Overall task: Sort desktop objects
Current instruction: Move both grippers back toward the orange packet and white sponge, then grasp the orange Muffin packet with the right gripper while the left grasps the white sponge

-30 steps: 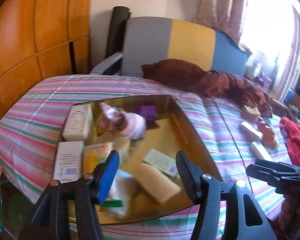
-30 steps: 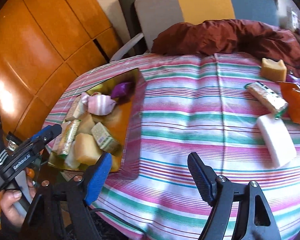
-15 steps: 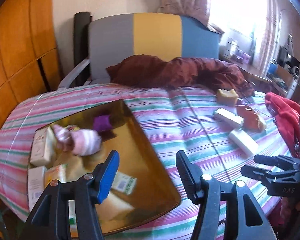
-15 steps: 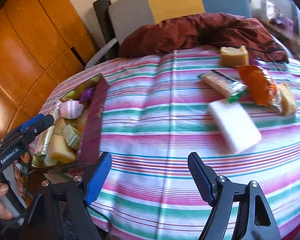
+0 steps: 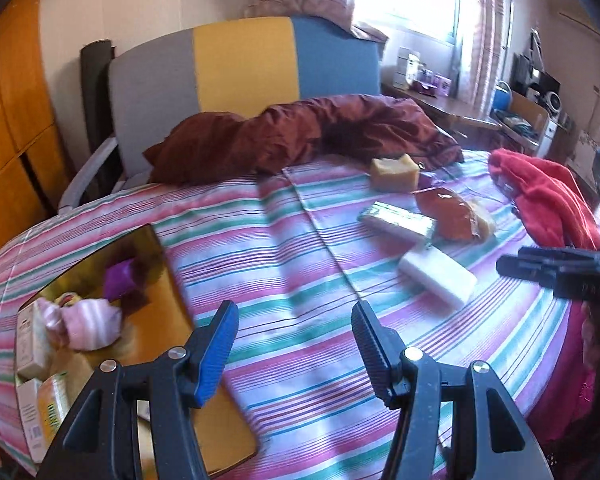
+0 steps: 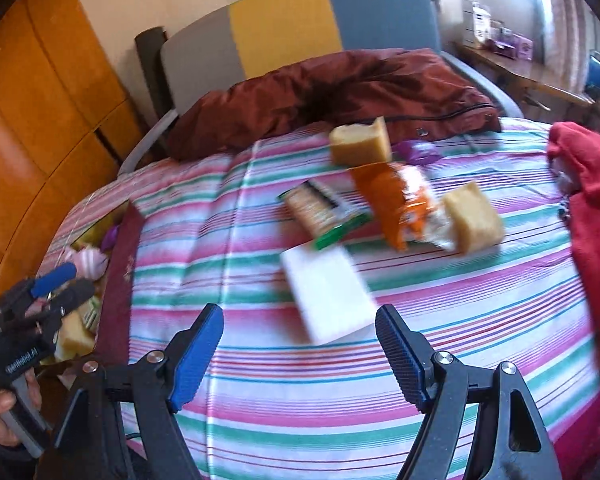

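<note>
White rectangular foam block point(image 6: 328, 292) lies just beyond the wide right tongs point(image 6: 300, 350), centred; left tongs point(image 5: 294, 346) wide, block far right.

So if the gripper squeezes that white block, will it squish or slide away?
The white block looks like a foam sponge, so it would probably squish a little and feel light. It lies flat on the striped cloth, so it likely won't roll. The right gripper is open.
</note>
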### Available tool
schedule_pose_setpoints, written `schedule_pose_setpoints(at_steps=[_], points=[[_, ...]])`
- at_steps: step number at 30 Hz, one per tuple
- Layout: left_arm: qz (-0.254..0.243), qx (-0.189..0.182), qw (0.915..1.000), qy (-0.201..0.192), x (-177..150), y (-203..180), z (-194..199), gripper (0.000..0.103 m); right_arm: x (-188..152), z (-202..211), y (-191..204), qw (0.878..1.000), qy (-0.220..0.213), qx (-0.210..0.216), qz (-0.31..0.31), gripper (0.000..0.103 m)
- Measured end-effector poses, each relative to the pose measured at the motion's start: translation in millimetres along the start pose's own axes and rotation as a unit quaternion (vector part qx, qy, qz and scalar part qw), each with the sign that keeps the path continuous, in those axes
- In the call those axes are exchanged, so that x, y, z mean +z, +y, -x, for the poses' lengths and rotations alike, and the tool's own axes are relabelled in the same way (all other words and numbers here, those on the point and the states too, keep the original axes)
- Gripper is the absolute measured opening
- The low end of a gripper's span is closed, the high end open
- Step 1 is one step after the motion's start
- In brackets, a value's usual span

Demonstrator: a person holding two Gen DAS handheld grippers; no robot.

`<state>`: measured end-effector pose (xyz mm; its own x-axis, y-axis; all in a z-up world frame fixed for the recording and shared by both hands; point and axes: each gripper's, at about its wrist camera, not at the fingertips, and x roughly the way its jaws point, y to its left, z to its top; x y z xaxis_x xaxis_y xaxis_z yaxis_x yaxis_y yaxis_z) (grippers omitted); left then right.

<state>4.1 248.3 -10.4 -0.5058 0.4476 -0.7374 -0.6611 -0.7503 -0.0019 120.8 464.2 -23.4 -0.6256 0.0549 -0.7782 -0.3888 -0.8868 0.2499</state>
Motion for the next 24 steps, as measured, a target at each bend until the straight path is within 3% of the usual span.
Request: schedule_pose_setpoints(at_steps=[11,14,24], points=[[-0.03,-0.049,0.9976,0.038,10,-43,-33,0.06,29,-10,-67,0.999,-0.007,-0.031,-0.034,0.077],[-0.029,-0.062,0.9962,0.053,9,-51,-42,0.06,41,-20,-78,0.999,-0.011,-0.036,-0.026,0.071],[-0.035,-0.077,0.9918,0.096,-1,-66,-71,0.06,77,-72,-94,1.0,-0.004,-0.019,0.013,0.071]])
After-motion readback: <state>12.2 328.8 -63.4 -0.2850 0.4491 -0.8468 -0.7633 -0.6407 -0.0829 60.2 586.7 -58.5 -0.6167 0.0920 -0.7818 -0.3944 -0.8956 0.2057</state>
